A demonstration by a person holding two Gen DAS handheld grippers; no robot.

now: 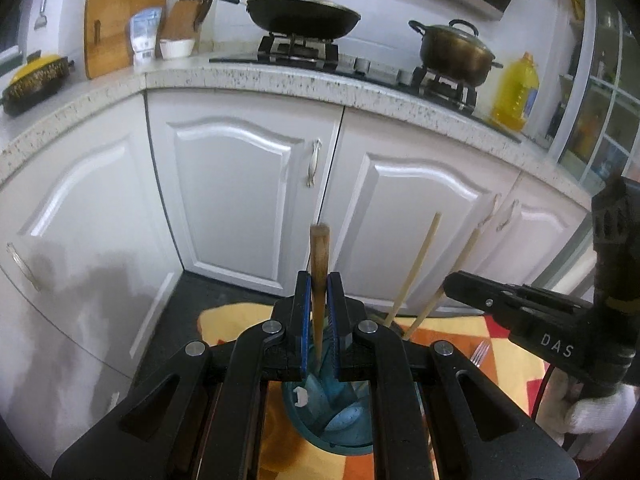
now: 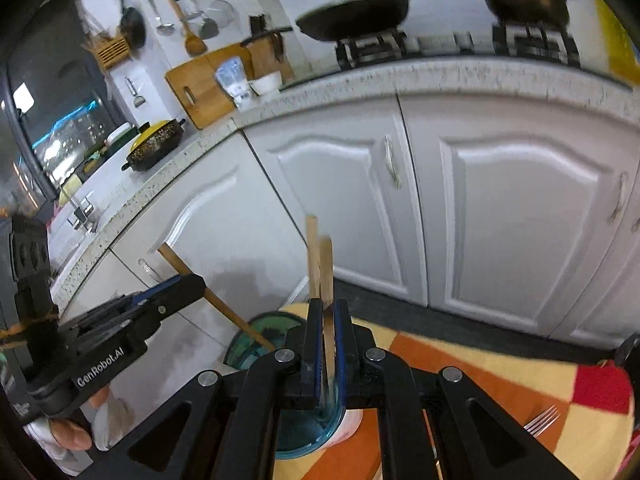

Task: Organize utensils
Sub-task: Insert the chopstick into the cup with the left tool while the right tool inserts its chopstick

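Two hand-held grippers worked side by side above a low surface covered by a yellow, orange and red patterned cloth, in front of white kitchen cabinets.

The left gripper was pressed tight on a dark wooden utensil handle, which stood nearly upright between its blue pads. The handle's lower end reached down into a blue-green glass cup standing on the cloth, directly beneath the gripper.

The right gripper was pinching a pair of pale wooden chopsticks, also held almost upright, their lower ends over or inside the same cup; which of the two could not be told.

A metal fork lay on the cloth, off to the right of the cup and apart from it.

Behind, on the speckled worktop, were a lidded black pan and a lidded pot on a gas stove.
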